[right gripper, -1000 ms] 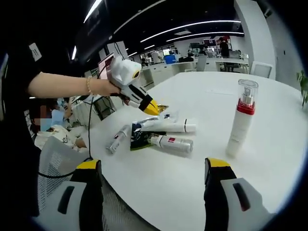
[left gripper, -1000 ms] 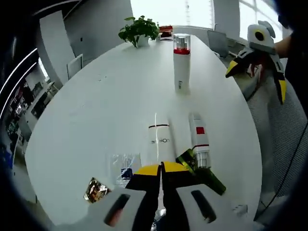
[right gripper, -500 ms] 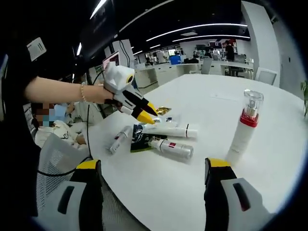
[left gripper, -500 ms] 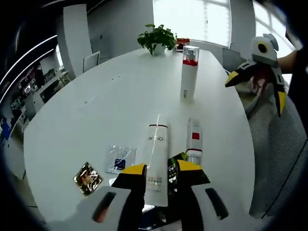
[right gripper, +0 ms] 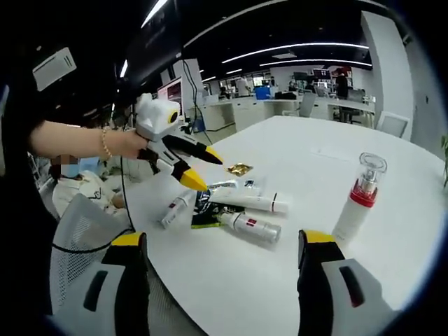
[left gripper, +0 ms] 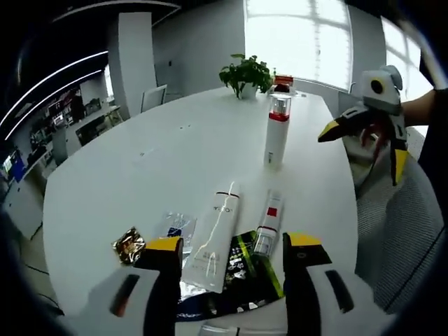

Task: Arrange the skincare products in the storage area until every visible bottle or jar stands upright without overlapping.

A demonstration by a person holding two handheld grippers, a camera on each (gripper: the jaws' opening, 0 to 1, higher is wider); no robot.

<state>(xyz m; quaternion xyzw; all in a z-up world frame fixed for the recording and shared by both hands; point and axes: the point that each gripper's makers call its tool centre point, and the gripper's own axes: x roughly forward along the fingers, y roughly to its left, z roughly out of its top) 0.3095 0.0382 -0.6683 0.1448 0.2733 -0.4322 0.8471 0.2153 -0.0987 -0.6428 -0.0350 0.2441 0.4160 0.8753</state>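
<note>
Lay flat near the white round table's edge: white tube, red-labelled bottle, green-black sachet. Stood upright well apart on bare tabletop: red-collared pump bottle. Gaped wide and held nothing, above the tube: left gripper. Likewise wide and unladen, off the rim: right gripper.

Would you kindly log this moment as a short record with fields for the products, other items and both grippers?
standing: pump bottle, red collar and clear cap, upright on the white table
lying flat: white tube; slim red-labelled bottle; small tube nearest the table edge
under them: dark green sachet
other items: gold foil packet; clear sachet; potted plant at the far end
left gripper: open, fingers either side of the white tube, above the table
right gripper: open, holding nothing
</note>
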